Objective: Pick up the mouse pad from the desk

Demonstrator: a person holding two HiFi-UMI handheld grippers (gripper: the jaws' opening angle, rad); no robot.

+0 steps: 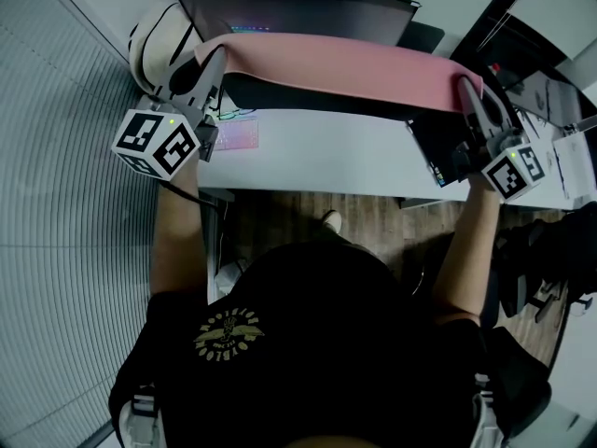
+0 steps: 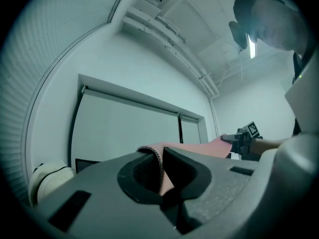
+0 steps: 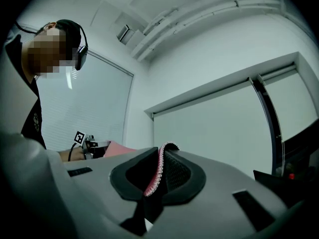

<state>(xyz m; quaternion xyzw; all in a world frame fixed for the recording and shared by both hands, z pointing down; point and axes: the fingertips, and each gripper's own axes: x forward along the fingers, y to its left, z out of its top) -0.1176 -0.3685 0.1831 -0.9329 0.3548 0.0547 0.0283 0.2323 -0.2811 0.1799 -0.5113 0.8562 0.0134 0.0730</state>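
two end clamps, my left gripper (image 1: 211, 65) and right gripper (image 1: 469, 98) shut on the mouse pad (image 1: 345, 68), stretch it flat above the far edge of the desk (image 1: 326, 157)

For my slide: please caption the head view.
A person holds a pink mouse pad above the white desk, left gripper and right gripper shut on its ends.

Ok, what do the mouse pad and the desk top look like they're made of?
The mouse pad looks like pink matte cloth over a dark, grid-textured backing, probably rubber; it bends limply and its edge is stitched. The desk looks like a white, smooth, hard top, possibly laminate.
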